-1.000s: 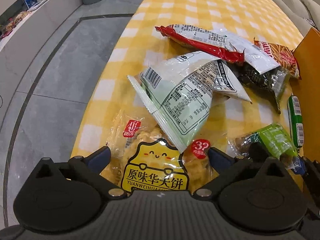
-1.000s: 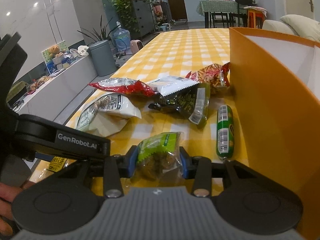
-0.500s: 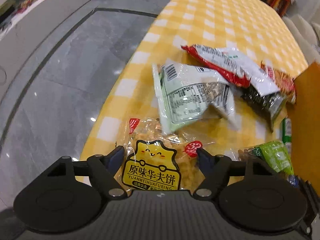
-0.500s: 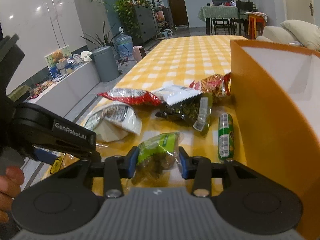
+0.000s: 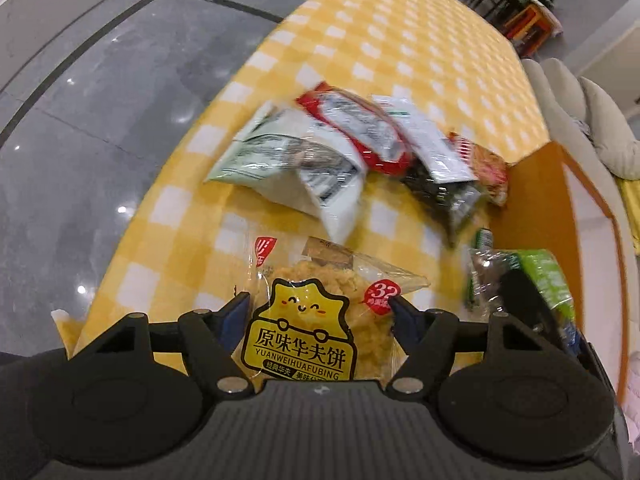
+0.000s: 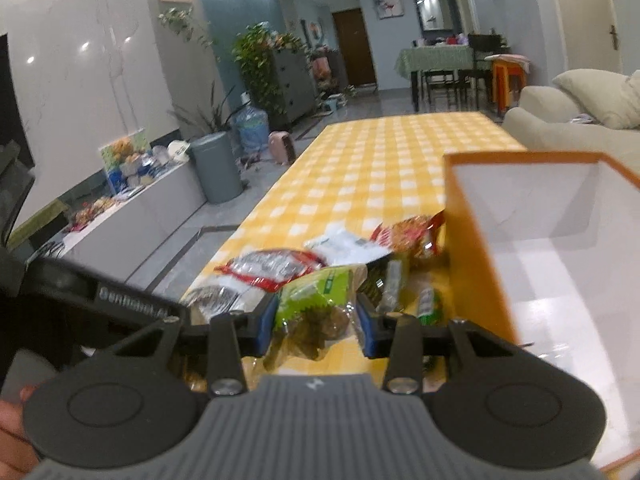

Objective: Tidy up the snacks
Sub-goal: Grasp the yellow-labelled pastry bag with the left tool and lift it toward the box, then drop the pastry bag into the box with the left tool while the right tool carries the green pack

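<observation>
The left gripper (image 5: 318,312) is closed on the yellow waffle packet (image 5: 308,324), held clear above the counter (image 5: 400,52). The right gripper (image 6: 316,322) is clamped on the green snack bag (image 6: 316,300), raised beside the orange box (image 6: 476,264), apparently so both can drop in over its wall. The remaining snacks (image 5: 360,152) lie heaped on the counter against the box, within reach for later picks.
</observation>
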`<state>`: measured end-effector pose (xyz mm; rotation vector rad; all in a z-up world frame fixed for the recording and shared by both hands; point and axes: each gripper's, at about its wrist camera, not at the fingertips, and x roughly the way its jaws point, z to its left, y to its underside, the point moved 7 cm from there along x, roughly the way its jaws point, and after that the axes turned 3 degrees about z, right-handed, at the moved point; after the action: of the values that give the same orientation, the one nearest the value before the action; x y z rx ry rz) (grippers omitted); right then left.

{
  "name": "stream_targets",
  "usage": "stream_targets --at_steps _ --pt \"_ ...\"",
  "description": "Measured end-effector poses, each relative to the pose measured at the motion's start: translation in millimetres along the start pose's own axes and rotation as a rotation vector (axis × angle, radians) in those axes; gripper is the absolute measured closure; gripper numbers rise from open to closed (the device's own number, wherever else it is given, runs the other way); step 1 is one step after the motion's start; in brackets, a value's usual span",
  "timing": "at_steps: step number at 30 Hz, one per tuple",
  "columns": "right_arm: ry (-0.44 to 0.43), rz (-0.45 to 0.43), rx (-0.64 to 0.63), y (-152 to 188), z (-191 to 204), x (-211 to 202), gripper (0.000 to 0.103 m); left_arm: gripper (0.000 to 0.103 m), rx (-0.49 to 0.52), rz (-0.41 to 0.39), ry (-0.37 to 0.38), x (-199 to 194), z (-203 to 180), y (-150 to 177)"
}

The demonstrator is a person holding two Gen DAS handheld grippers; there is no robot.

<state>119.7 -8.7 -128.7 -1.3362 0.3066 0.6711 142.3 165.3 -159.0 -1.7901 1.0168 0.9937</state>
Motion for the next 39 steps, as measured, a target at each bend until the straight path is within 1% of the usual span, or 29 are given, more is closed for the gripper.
stream_targets --at_steps 2,6,9,13,16,19,21,23,27,30,31,32,33,35,37,38,39 --pt "0.006 -0.019 0.022 -5.7 -7.3 -11.6 0.064 0.02 0.031 -0.013 0.033 -7.9 -11.3 0.6" --pt "-0.027 -0.064 0.07 -27.9 -20.2 -40.2 0.064 0.02 0.058 -0.061 0.077 -30.9 -39.4 -0.7" --pt "-0.032 -0.112 0.068 -50.2 -32.9 -66.9 0.064 0.02 0.12 -0.09 0.108 -49.4 -71.9 -4.0" --pt "-0.043 -0.171 0.042 -75.2 -65.2 -101.0 0.064 0.02 0.185 -0.12 0.126 -67.3 -117.4 -4.9" --pt "-0.007 -0.197 0.023 -89.9 -97.8 -120.9 0.064 0.02 0.205 -0.126 0.124 -70.0 -151.8 -2.5" --pt "0.043 -0.214 0.013 -98.7 -132.0 -138.1 0.064 0.02 0.229 -0.113 0.151 -65.4 -185.8 2.8" --pt "0.077 -0.224 0.016 -101.3 -153.6 -146.5 0.064 0.02 0.254 -0.1 0.173 -54.4 -207.8 6.6" --pt "0.114 -0.24 0.032 -101.9 -173.3 -154.5 0.064 0.02 0.277 -0.072 0.171 -38.8 -228.2 12.7" --pt "0.142 -0.259 0.117 -101.9 -208.2 -165.4 0.064 0.02 0.317 0.001 0.132 2.7 -261.1 30.1" --pt "0.141 -0.276 0.156 -101.7 -228.5 -170.8 0.064 0.019 0.38 0.019 0.085 26.3 -282.7 42.9" --pt "0.146 -0.275 0.173 -101.7 -232.4 -169.5 0.066 0.019 0.401 0.037 0.076 35.4 -288.5 47.8" --pt "0.149 -0.276 0.198 -100.5 -240.0 -169.5 0.078 0.019 0.411 0.059 0.073 43.9 -293.3 53.2" --pt "0.142 -0.274 0.219 -100.4 -244.8 -167.7 0.083 0.019 0.412 0.079 0.074 51.7 -297.1 57.8" --pt "0.133 -0.26 0.251 -98.9 -251.5 -164.0 0.084 0.019 0.415 0.112 0.059 68.4 -300.3 66.9" --pt "0.123 -0.252 0.271 -95.6 -258.5 -161.2 0.086 0.019 0.427 0.139 0.018 82.3 -299.4 73.2" --pt "0.113 -0.232 0.293 -92.8 -263.6 -157.6 0.09 0.019 0.427 0.153 0.004 88.6 -298.1 75.0" --pt "0.108 -0.22 0.304 -90.9 -265.0 -154.9 0.091 0.019 0.422 0.165 -0.001 93.6 -296.2 77.2"
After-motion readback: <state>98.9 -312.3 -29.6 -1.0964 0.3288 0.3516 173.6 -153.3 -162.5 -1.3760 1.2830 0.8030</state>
